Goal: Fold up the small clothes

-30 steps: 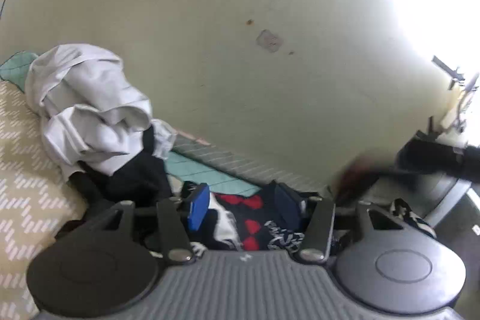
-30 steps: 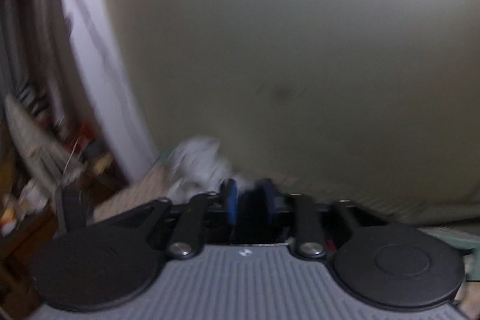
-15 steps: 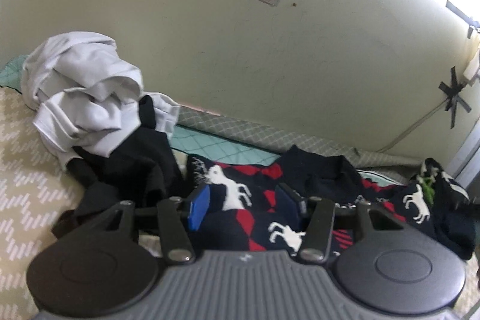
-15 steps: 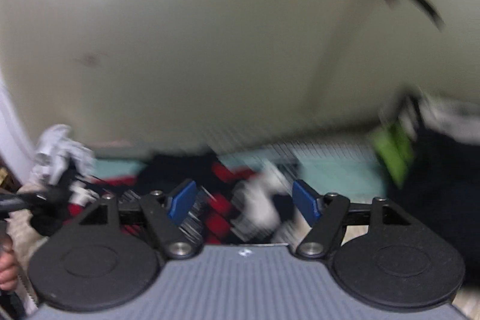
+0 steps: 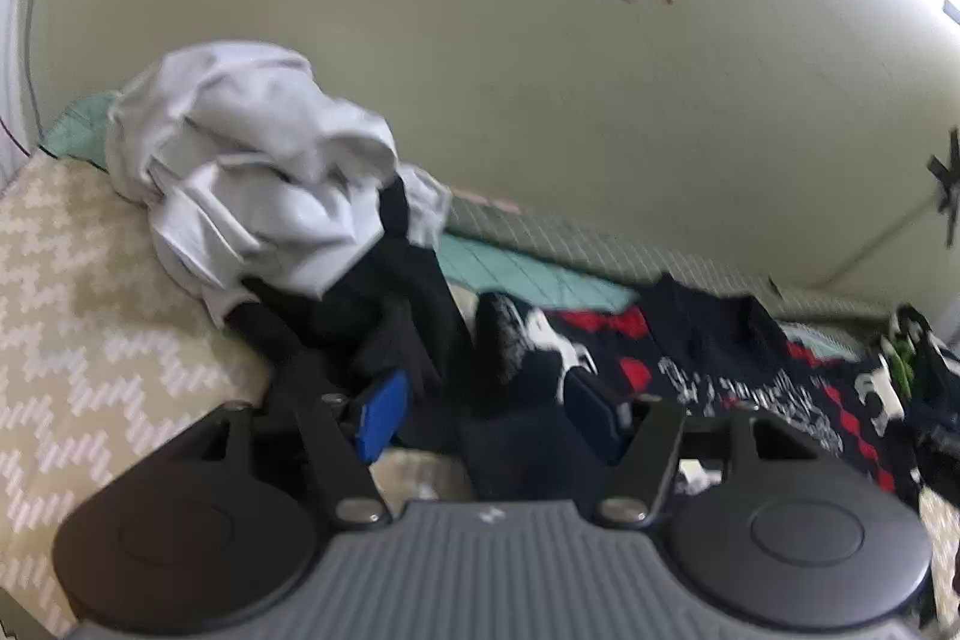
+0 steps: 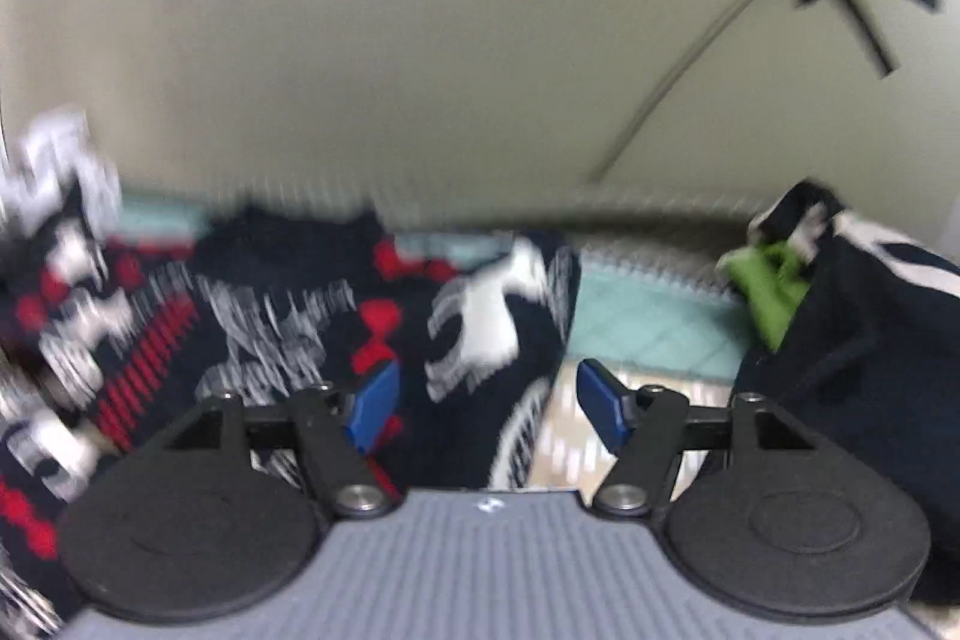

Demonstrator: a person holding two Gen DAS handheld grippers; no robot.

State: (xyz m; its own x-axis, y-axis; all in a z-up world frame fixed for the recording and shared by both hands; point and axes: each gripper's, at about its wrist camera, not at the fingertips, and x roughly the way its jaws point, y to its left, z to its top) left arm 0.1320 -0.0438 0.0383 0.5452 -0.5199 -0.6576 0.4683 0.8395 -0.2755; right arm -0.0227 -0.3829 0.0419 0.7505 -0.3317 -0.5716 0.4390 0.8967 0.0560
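Observation:
A dark navy garment with red diamonds and white reindeer [image 5: 750, 370] lies spread on the bed; in the blurred right wrist view it [image 6: 336, 316] fills the left and middle. My left gripper [image 5: 486, 415] is open, its blue pads either side of the garment's left end, low over it. My right gripper [image 6: 486, 400] is open over the garment's right edge, one pad above the cloth, the other above the bedcover. Neither pad pair is closed on cloth.
A heap of white and black clothes [image 5: 258, 184] sits at the left on the beige patterned bedcover [image 5: 72, 316]. A dark garment with green and white parts [image 6: 840, 316] lies at the right. A teal quilt [image 6: 648, 316] and a pale wall run behind.
My right gripper has opened and swung down from facing the wall to the patterned garment. The garment now lies spread on the bed. My left gripper has shifted slightly lower and nearer.

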